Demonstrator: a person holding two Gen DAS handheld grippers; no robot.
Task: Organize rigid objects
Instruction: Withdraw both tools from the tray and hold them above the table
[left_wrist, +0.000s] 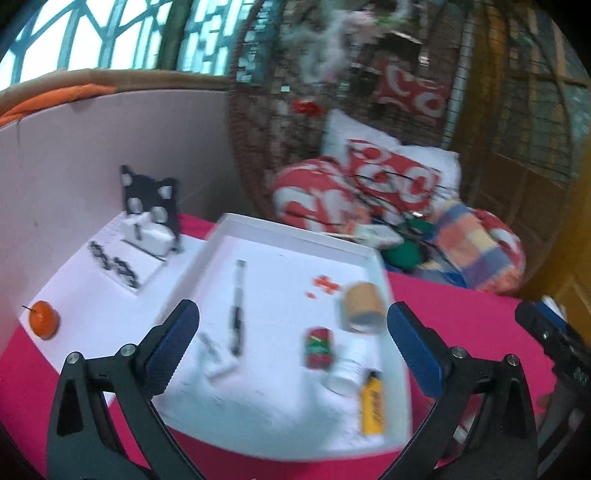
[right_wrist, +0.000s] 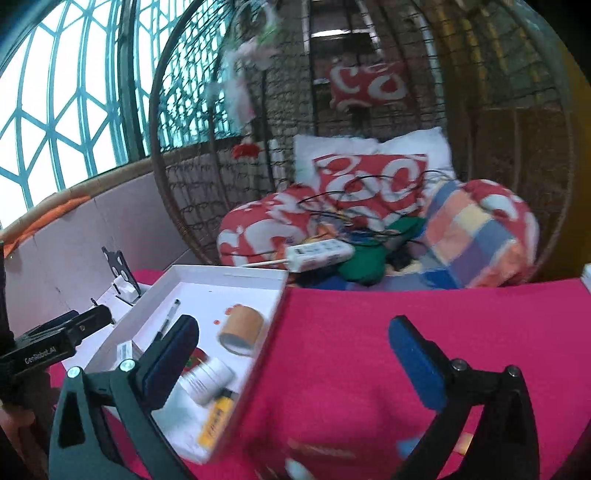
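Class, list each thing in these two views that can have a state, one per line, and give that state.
left gripper: open, empty
right gripper: open, empty
white tray: uncovered, holding items
tape roll: on its side
white bottle: lying down
pen: lying flat
yellow lighter: lying flat

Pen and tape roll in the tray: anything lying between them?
Only small red bits near the tape roll; otherwise bare tray floor beside the pen, left wrist view.

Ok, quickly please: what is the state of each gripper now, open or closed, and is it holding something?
Left gripper: open wide, holding nothing, above the white tray.
Right gripper: open wide, holding nothing.
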